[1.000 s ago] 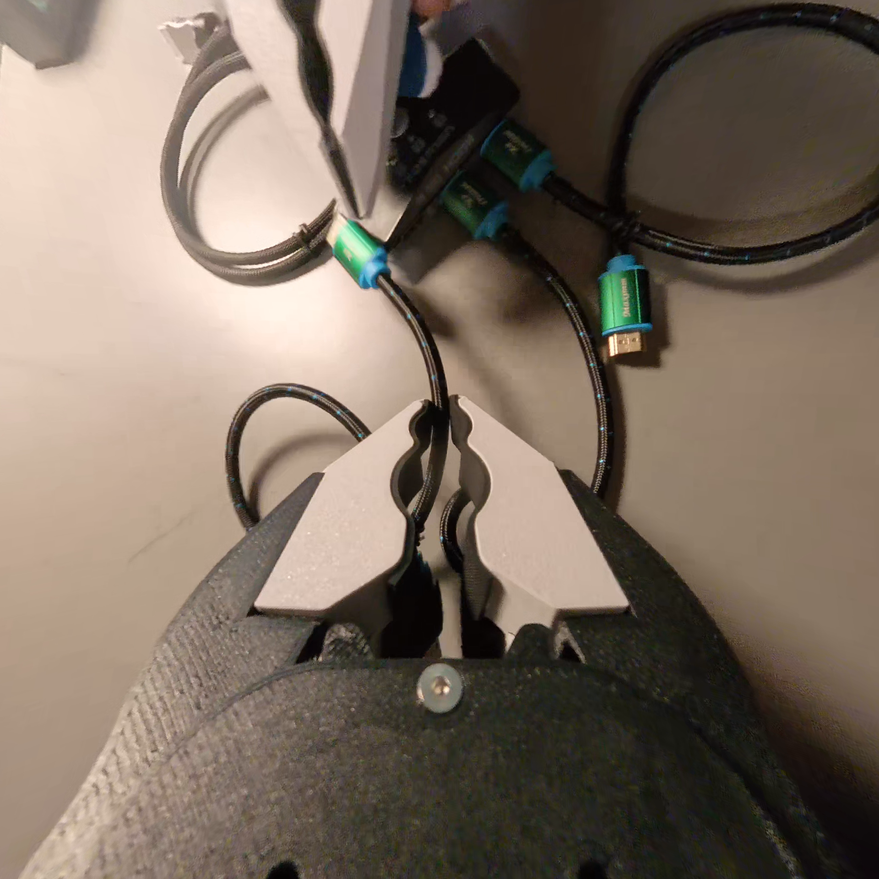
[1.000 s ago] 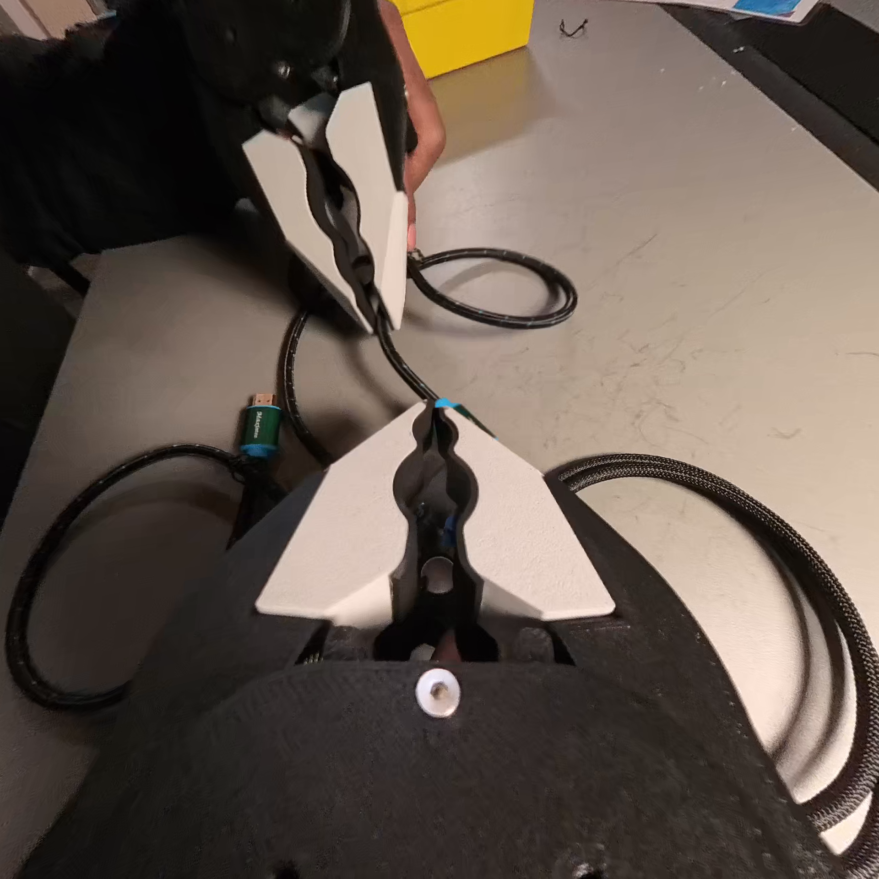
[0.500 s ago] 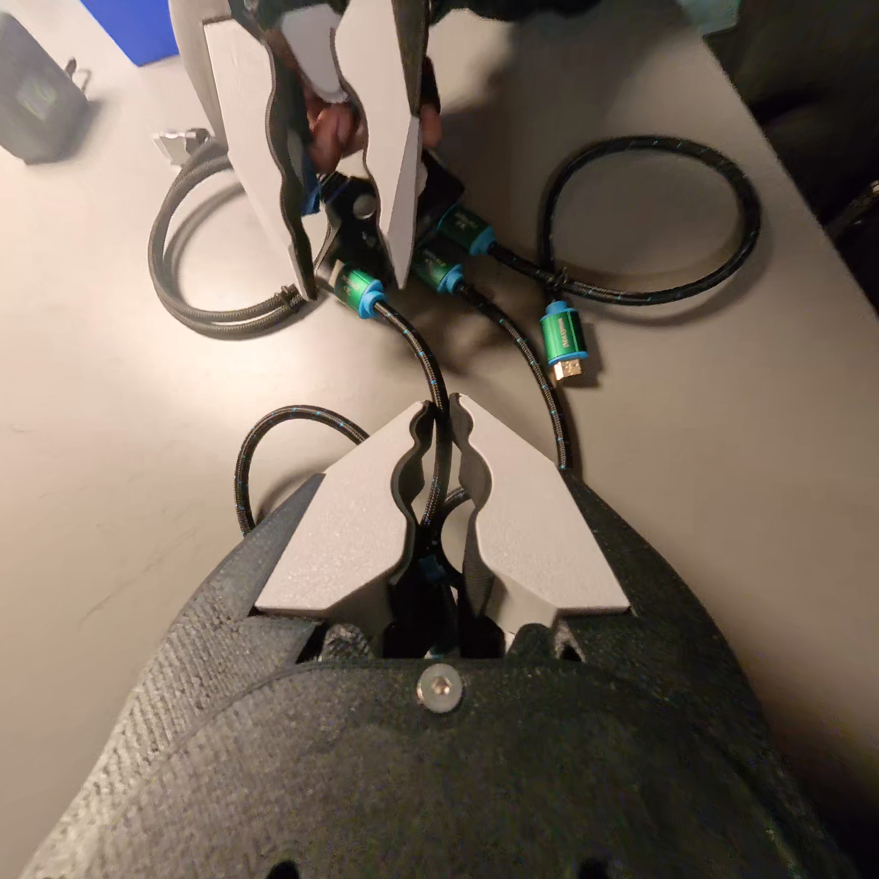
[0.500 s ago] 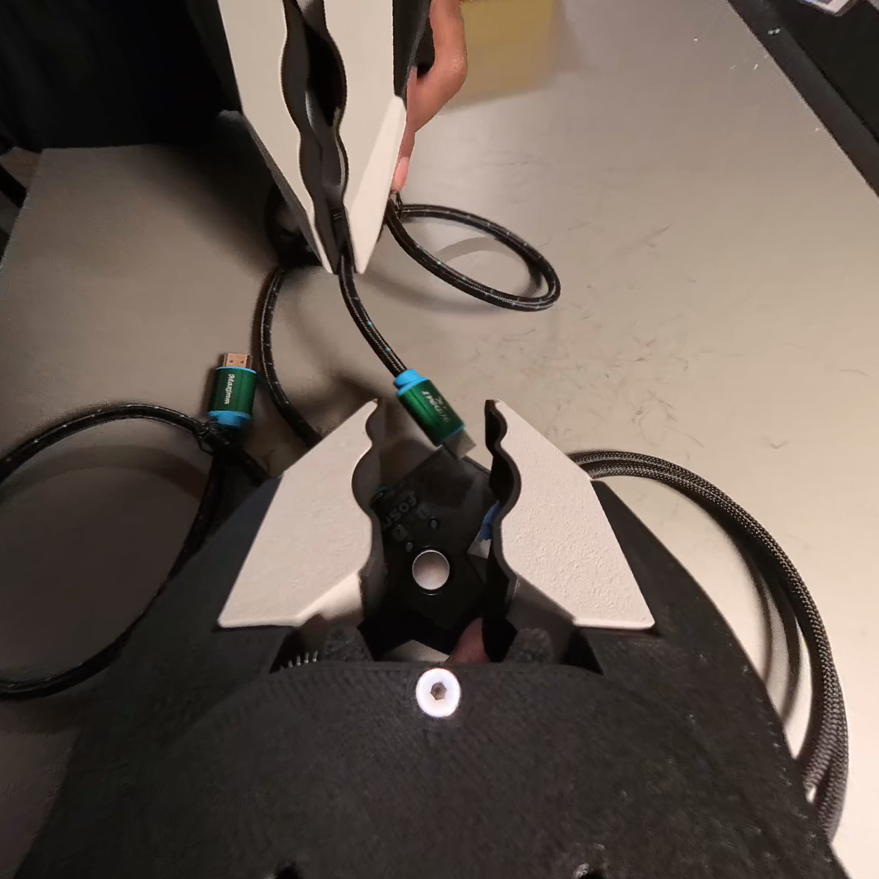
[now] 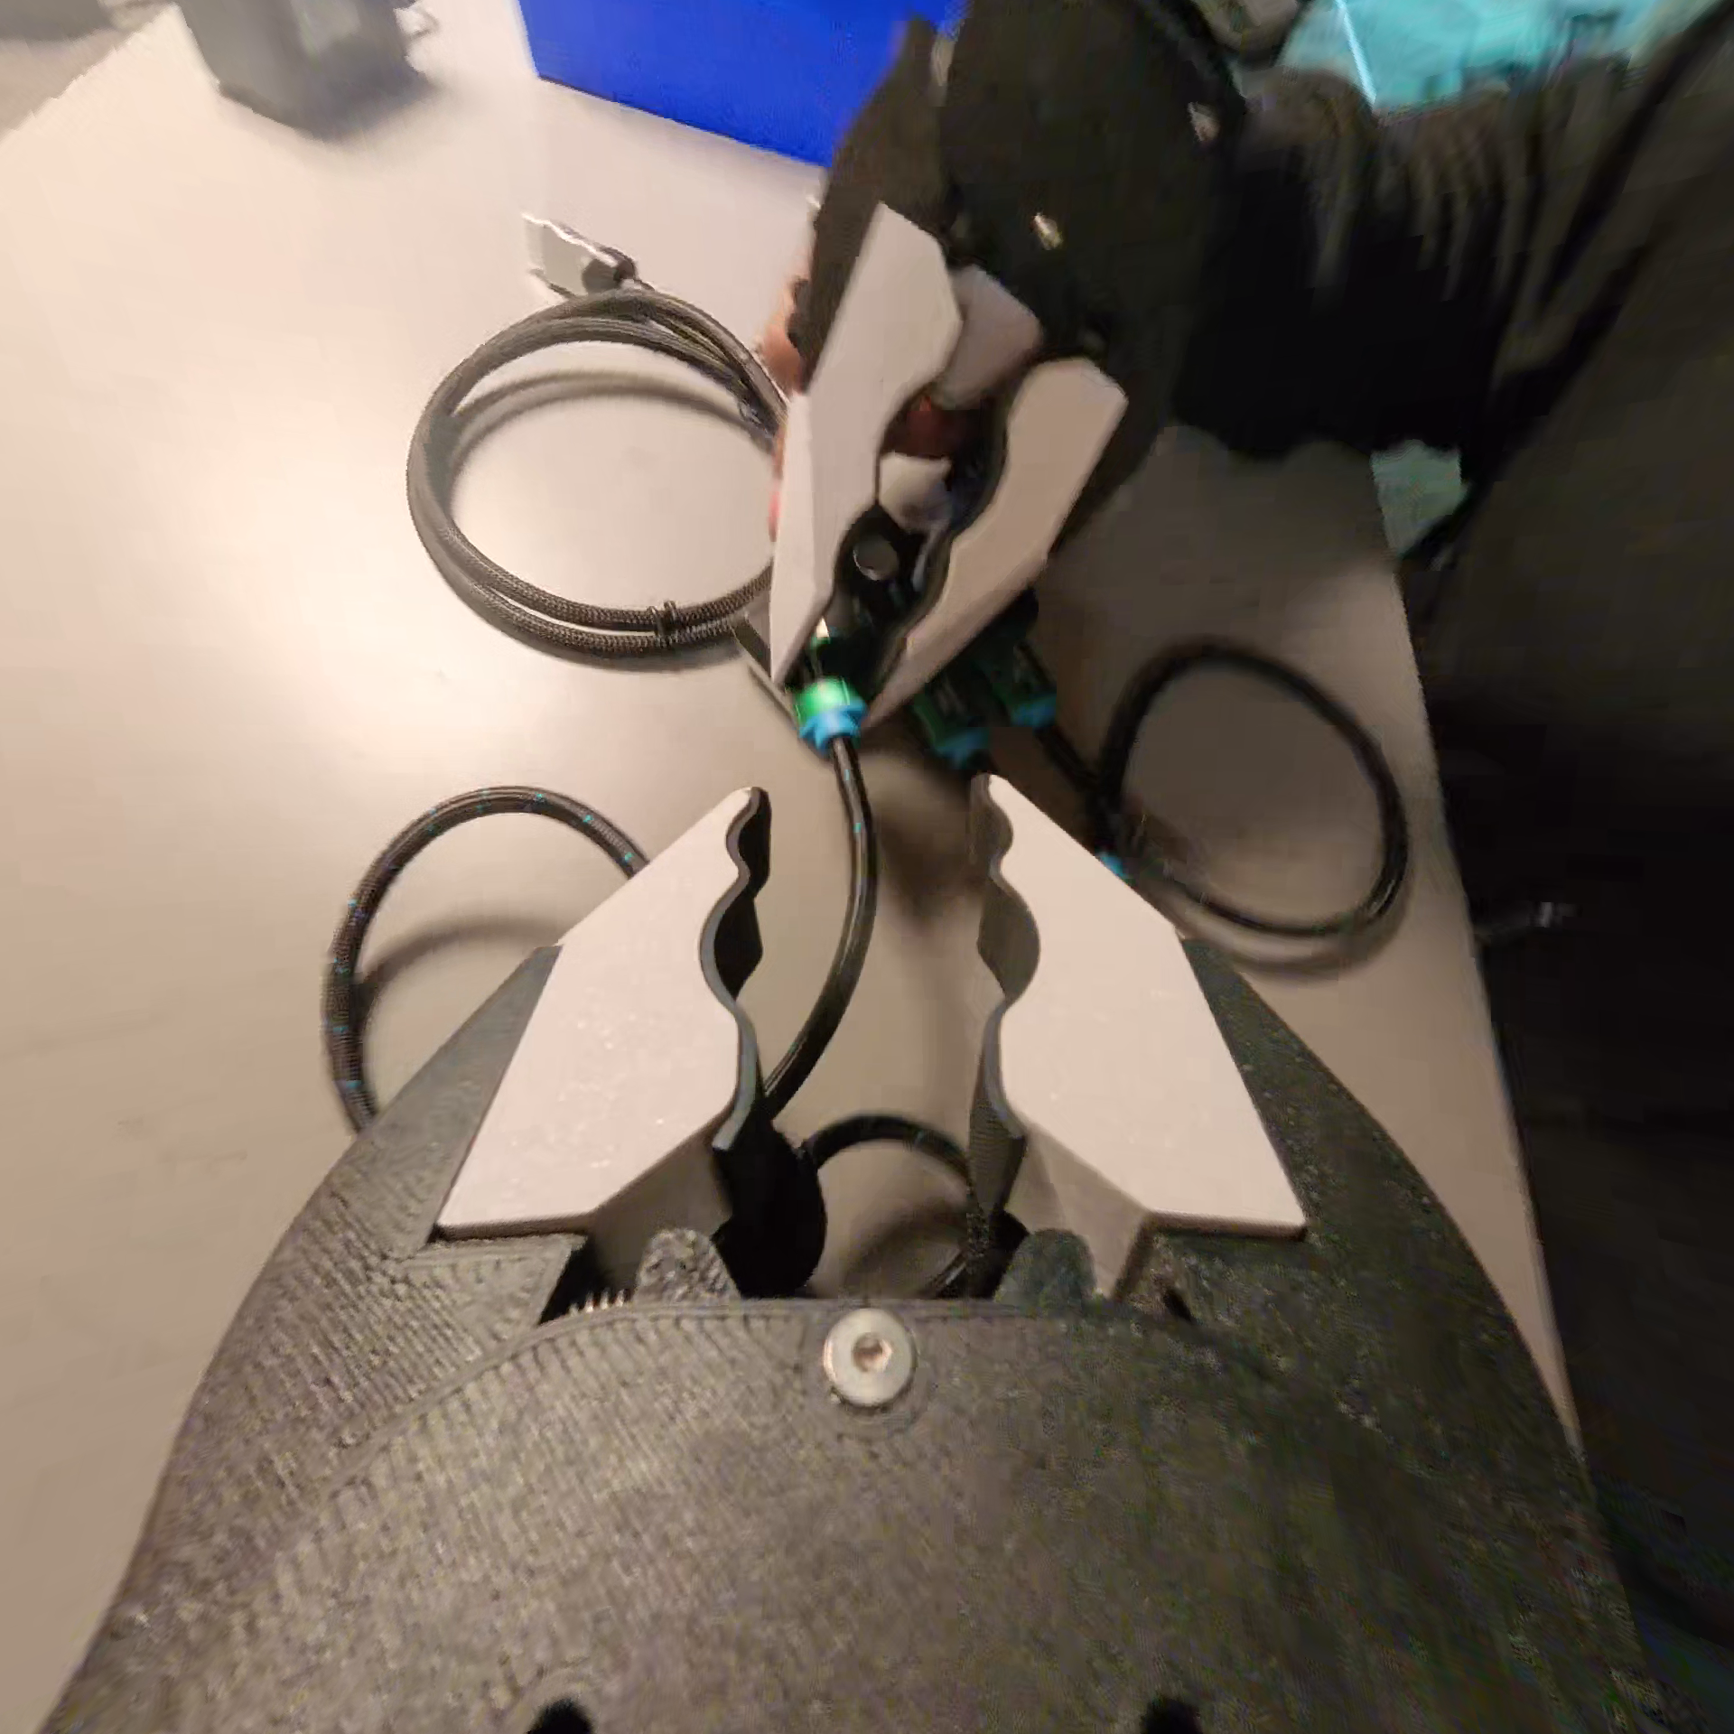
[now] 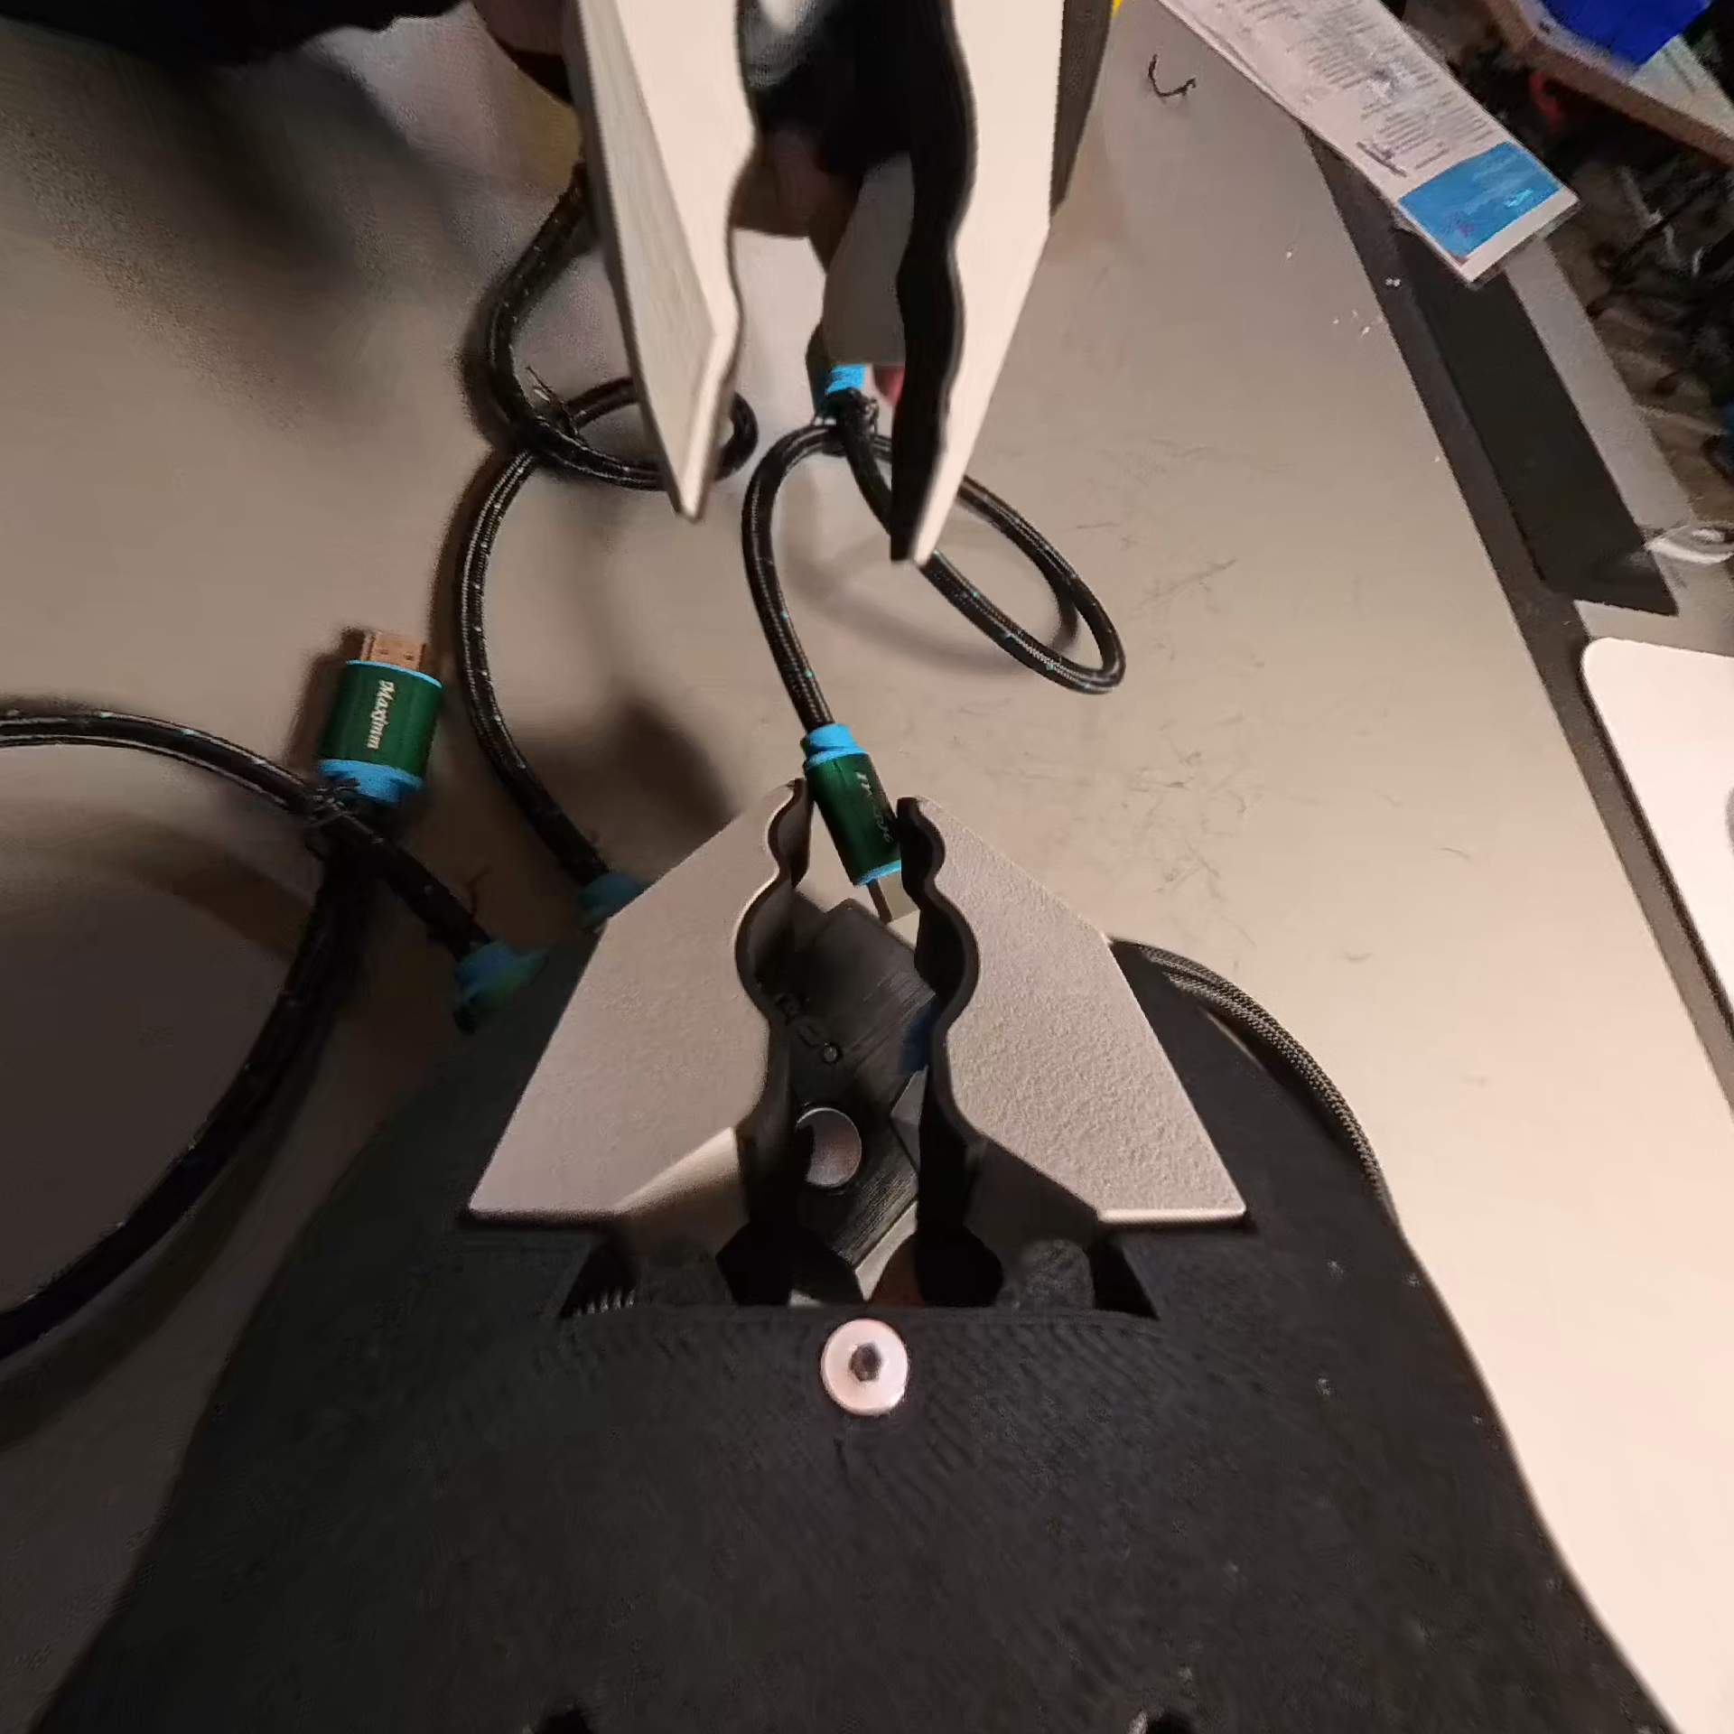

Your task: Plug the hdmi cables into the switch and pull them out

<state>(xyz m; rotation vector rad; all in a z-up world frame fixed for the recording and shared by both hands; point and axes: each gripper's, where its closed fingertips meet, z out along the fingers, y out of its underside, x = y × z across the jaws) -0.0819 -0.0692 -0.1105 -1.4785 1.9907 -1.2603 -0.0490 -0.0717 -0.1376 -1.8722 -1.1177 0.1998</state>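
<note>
The right gripper (image 6: 849, 844), its grey jaws closed to a narrow gap, clamps the small black brushed-metal HDMI switch (image 6: 844, 1060) just above the tabletop (image 6: 1173, 751). At its tips a green metal HDMI plug with a blue collar (image 6: 856, 816) sits between the jaws with its connector at the switch's front edge; whether it is fully seated cannot be told. The left gripper (image 5: 868, 816) hangs at twelve o'clock from there, jaws wide apart and empty, the black braided cable (image 5: 849, 938) running loose through the gap.

To finish the step well, the left jaws would likely do best closing on the rigid green shell rather than the limp braid, moving straight along the port's line while the right gripper keeps the switch steady.

At ten o'clock in the right wrist view a spare green plug with a gold tip (image 6: 380, 718) lies unplugged. Two more blue-collared plugs (image 5: 985, 713) crowd the switch's side and cable loops (image 6: 1023, 610) clutter the approach. Farther off stand a blue box (image 5: 713, 66) and a thick grey braided coil (image 5: 563, 488).
</note>
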